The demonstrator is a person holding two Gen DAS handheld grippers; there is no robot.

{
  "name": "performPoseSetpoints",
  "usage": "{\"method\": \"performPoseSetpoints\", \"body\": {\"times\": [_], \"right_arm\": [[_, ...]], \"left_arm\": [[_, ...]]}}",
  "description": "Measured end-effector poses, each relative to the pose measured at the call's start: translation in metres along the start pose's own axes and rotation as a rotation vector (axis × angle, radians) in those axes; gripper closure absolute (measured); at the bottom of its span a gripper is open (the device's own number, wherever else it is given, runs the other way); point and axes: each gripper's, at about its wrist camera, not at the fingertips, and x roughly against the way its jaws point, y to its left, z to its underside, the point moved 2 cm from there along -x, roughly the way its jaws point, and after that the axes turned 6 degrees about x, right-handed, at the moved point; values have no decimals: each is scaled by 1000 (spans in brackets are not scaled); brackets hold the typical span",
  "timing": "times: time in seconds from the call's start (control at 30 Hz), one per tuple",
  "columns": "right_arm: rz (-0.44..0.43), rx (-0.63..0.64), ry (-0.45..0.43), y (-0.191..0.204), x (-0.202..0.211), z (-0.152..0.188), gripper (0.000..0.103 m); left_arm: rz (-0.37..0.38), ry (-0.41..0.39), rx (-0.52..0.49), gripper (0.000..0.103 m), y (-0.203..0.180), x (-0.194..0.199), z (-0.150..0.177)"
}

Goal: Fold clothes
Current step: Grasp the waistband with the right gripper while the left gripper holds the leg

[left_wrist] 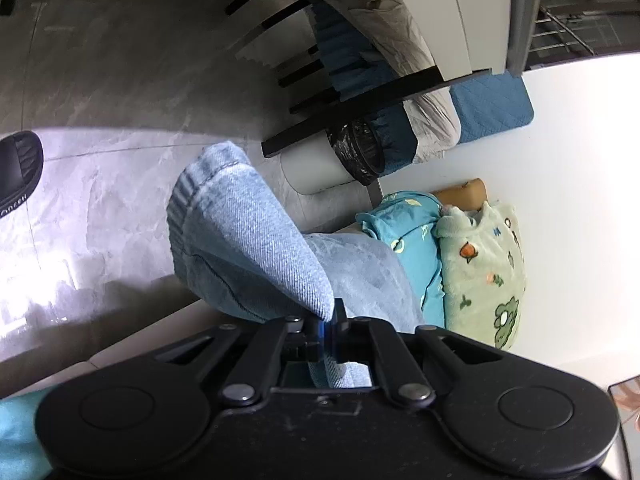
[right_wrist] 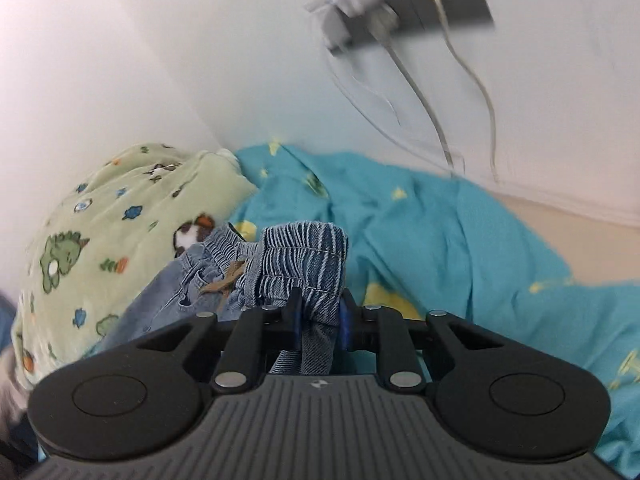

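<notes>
A pair of light blue denim trousers is held by both grippers. My left gripper (left_wrist: pixel 330 322) is shut on a trouser leg end (left_wrist: pixel 240 232), whose hem sticks up above the floor. My right gripper (right_wrist: pixel 320 312) is shut on the elastic waistband (right_wrist: pixel 304 260), bunched between the fingers. The rest of the waistband (right_wrist: pixel 208 256) hangs to the left, with a brown drawstring. A pale green fleece garment with dinosaur prints (right_wrist: pixel 112 232) (left_wrist: pixel 484 272) and a teal printed cloth (right_wrist: pixel 440 224) (left_wrist: pixel 412 240) lie beyond the trousers.
White wall with a grey socket panel, plugs and cables (right_wrist: pixel 400 12). Grey tiled floor (left_wrist: pixel 100 80), a black slipper (left_wrist: pixel 20 168), a bin with a black liner (left_wrist: pixel 356 152), dark chair legs (left_wrist: pixel 360 108) and blue-grey cushions (left_wrist: pixel 492 104).
</notes>
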Motion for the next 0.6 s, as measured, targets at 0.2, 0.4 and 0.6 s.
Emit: {"method": "performPoseSetpoints", "body": {"times": [0.2,0.4,0.6], "right_arm": [[-15,45,-49,43,-5,-38,85],[22,90,-40,117,-53,-83,86],[97,220,-35,188,-138,-90,87]], "left_arm": [[-12,14,39,101,-35,-25,-31],[-70,52,85,101,-69,-91,-64],[-142,74,106,101,-94,-171,-85]]}}
